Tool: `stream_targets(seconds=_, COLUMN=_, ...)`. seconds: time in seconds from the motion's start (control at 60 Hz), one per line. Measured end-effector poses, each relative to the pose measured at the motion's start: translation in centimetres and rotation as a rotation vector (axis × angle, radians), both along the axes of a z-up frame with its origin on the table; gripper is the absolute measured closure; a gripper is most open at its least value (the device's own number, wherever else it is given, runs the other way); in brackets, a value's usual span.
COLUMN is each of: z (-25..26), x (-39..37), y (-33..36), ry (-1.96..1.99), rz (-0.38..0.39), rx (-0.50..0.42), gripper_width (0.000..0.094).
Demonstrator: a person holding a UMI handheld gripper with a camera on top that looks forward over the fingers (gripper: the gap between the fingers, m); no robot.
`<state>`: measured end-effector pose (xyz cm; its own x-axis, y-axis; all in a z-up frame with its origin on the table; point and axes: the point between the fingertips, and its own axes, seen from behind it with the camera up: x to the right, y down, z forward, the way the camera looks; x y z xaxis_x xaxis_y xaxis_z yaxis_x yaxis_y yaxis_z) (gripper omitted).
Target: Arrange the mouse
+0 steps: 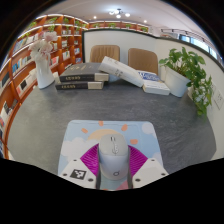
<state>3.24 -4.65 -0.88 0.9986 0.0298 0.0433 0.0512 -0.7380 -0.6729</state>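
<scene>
Gripper view. A white mouse stands between the two fingers of the gripper, whose purple pads flank it on either side. The pads appear to press against both flanks of the mouse, so the fingers are judged closed on it — though contact on the far sides cannot be confirmed from this angle. Beneath and just ahead of the mouse lies a light-coloured mouse mat with a pale printed pattern, resting on a grey table.

Whether the mouse rests on the mat or is held slightly above it cannot be told. Its position over the near part of the mat suggests the task is well advanced: the mouse is already at the mat, and what remains is likely to settle it squarely and release the fingers.

Beyond the mat, well apart from the gripper: stacked books, further loose books, a white figurine, a potted plant, two chairs — and bookshelves along the wall.
</scene>
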Motion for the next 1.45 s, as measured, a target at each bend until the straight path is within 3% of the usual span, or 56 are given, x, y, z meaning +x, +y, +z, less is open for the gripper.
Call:
stream_targets(seconds=0.017, z=-0.1, x=0.0, y=-0.1, ry=-0.001, rz=-0.005, rx=-0.002, gripper_width=0.0552)
stream_targets(seconds=0.183, z=-0.3, x=-0.1, y=-0.1, ry=0.044, rz=-0.019, rx=-0.005, gripper_width=0.0403)
stream_targets(seconds=0.217, z=-0.2, x=-0.1, y=-0.3, ry=0.053, rz=-0.025, rx=-0.019, gripper_width=0.0313)
stream_targets(seconds=0.267, z=0.5, x=0.4, y=-0.6, ry=0.054, rz=-0.041, rx=-0.024, gripper_width=0.0093)
stream_targets(seconds=0.317, z=2.2, x=0.8, y=-0.6, ry=0.057, rz=-0.046, rx=0.001, gripper_width=0.0062)
stream_targets(seconds=0.583, z=15.9, x=3.5, y=-4.6, ry=0.064, rz=-0.041, rx=0.148, gripper_width=0.0065)
stream_targets(seconds=0.767, z=21.3, x=6.3, y=-9.9, ry=0.066, rz=-0.037, rx=0.185, gripper_width=0.0066)
stream_targets(seconds=1.017, z=25.2, x=9.2, y=-15.1, ry=0.105, rz=-0.041, rx=0.235, gripper_width=0.0078)
stream_targets(seconds=1.45, z=26.2, x=11.6, y=-20.2, ry=0.108, rz=-0.062, rx=0.260, gripper_width=0.0082)
